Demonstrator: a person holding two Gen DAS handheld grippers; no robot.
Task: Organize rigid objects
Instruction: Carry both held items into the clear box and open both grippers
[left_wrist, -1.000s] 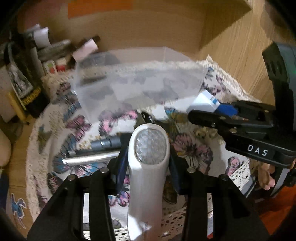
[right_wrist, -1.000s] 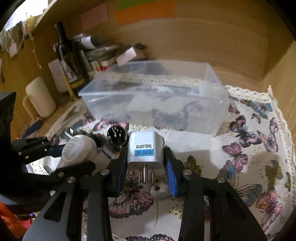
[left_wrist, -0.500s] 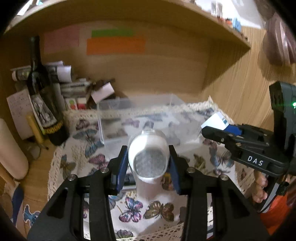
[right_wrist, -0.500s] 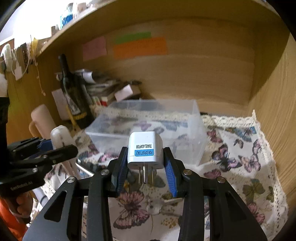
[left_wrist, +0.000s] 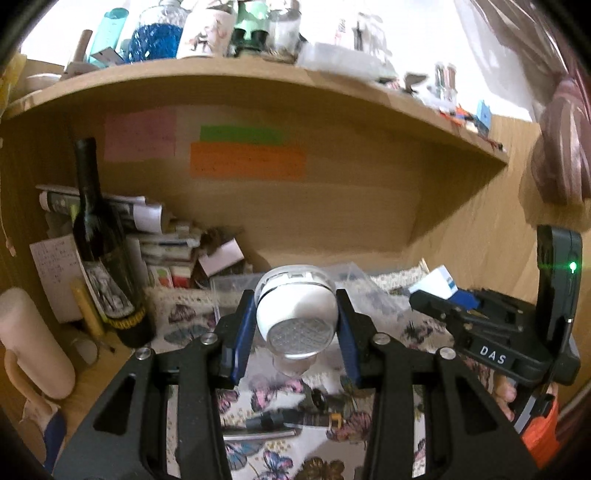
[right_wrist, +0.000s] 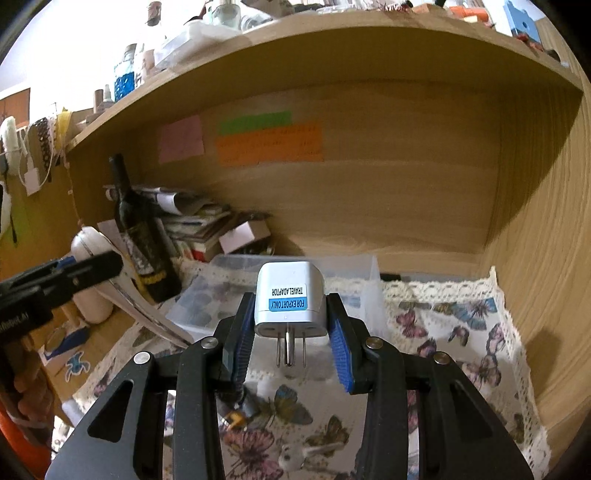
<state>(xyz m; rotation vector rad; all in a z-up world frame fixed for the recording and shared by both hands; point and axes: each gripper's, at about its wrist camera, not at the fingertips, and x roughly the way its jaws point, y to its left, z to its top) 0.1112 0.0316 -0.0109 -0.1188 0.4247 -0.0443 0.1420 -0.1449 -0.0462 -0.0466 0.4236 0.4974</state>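
Two tongs are loaded and held up above the surface: left tongs clamp a white torch, right tongs clamp a travel adaptor, prongs down, both before the clear bin.

A wooden desk carries a butterfly-print lace cloth across the lower frame. A clear plastic box sits on it at centre; a dark wine bottle and stacked papers stand at left.
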